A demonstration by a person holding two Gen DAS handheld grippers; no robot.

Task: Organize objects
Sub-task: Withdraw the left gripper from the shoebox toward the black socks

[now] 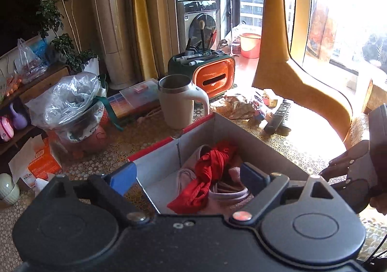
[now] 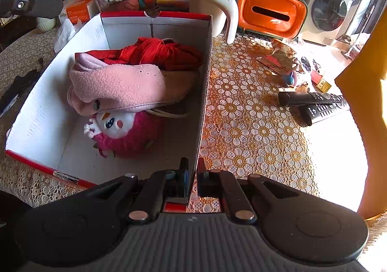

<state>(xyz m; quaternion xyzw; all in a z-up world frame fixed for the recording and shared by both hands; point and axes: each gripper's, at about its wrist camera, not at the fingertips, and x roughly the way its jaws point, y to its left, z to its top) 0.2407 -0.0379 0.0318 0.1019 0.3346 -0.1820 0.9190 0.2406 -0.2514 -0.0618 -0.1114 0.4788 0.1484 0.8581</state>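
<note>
Cardboard box [image 2: 154, 27]: an open-topped carton with red outer faces and white inner walls, standing on the lace-patterned table [image 2: 254, 127] and filling the 9 to 12 o'clock region of the right wrist view.

Contents, left to right in that view: a pink fleece item [image 2: 116, 85] at 10 o'clock, a pink plush toy [image 2: 125, 134] just below it toward 8 o'clock, and a red cloth [image 2: 157, 52] behind, against the far wall.

Left gripper [image 1: 186, 172]: jaws stand wide apart and hold nothing. One blue finger sits outside the box's left wall, the other over the interior, with the red cloth directly ahead at 12 o'clock.

Right gripper [image 2: 192, 175]: jaws are drawn nearly together on the near end of the box's right-hand wall, one finger inside and one outside. The wall edge runs between them.

Outside the box, at 1 to 3 o'clock: a white mug [image 2: 215, 6], an orange tissue holder [image 2: 271, 11], and two remote controls [image 2: 314, 102].

Handling judgement:
- The box is probably light, since its load is soft fabric. Its thin walls are likely to flex or crease under a one-wall pinch.
- Take hold near a corner, where the board is stiffest. Slide rather than lift.
- The cloth items are limp and not fragile; grip a bunched fold.
</note>
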